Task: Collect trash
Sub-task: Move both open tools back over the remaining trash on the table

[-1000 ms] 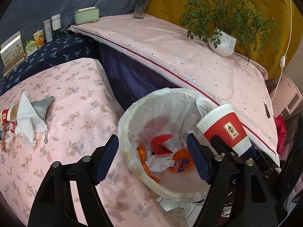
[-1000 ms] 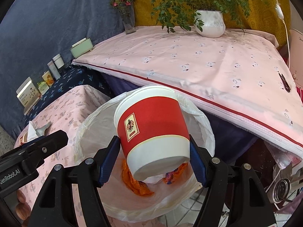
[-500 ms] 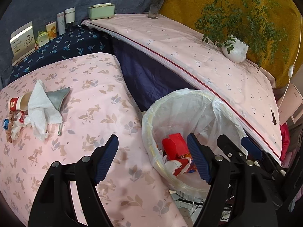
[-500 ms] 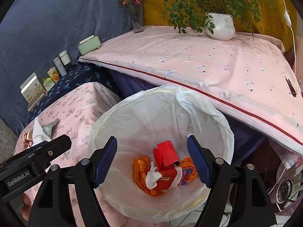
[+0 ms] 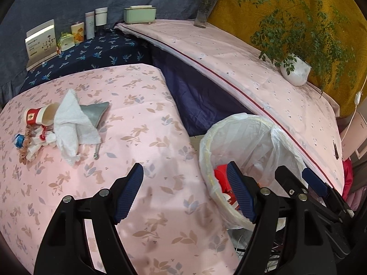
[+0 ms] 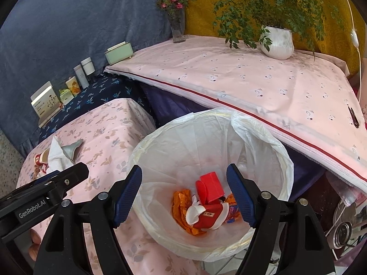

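Observation:
A bin lined with a white bag stands between two tables. Inside lie a red paper cup, a red carton piece and orange wrappers. My right gripper hangs open over the bin with nothing between its fingers. My left gripper is open and empty above the pink table's edge, beside the bin. Further left on that table lie another red paper cup on its side, a crumpled white tissue, a grey pouch and small wrappers.
A higher table with a pale pink cloth runs behind the bin, bearing a potted plant, a flower vase and a green box. Bottles and cards stand on a dark blue cloth at the back.
The red cup held in my right gripper a second ago has dropped into the bin, and that gripper stands open. My left gripper has swung left, towards the pink table.

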Demonstrator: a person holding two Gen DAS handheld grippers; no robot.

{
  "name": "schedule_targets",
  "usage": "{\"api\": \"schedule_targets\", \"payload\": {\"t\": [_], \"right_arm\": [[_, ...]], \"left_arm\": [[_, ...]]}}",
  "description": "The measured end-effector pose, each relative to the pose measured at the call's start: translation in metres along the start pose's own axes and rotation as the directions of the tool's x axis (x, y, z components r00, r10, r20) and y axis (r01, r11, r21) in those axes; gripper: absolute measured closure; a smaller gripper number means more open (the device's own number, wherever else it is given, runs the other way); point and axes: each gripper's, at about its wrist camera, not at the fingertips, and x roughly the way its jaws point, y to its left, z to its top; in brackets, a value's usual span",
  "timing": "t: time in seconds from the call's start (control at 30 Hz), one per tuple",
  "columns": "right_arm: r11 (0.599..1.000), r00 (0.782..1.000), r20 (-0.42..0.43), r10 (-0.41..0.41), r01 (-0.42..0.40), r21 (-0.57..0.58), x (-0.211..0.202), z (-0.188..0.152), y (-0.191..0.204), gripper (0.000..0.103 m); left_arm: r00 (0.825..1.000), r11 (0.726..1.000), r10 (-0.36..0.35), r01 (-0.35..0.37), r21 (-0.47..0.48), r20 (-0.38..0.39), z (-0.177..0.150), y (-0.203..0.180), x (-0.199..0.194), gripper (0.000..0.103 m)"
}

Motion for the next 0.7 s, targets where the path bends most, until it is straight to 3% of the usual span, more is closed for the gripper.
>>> {"api": "schedule_targets", "payload": {"t": [0.17, 0.27, 0.7], "right_arm": [[1.0, 1.0, -0.006, 0.013, -0.013, -0.025, -0.001, -0.004, 0.018, 0.029], [0.999, 1.0, -0.006, 0.022, -0.022, -0.04, -0.003, -0.007, 0.03, 0.027], [0.99, 0.996, -0.034, 0.084, -0.088, -0.11, -0.005, -0.023, 0.089, 0.026]], "left_arm": [[1.0, 0.999, 0.026, -0.026, -0.026, 0.001, -0.003, 0.018, -0.003, 0.032], [0.999, 0.998, 0.046, -0.046, -0.048, 0.009, -0.004, 0.032, -0.006, 0.025], [0.994, 0.986, 0.106, -0.103, -0.129, 0.013, -0.017, 0.096, -0.019, 0.025]]}}
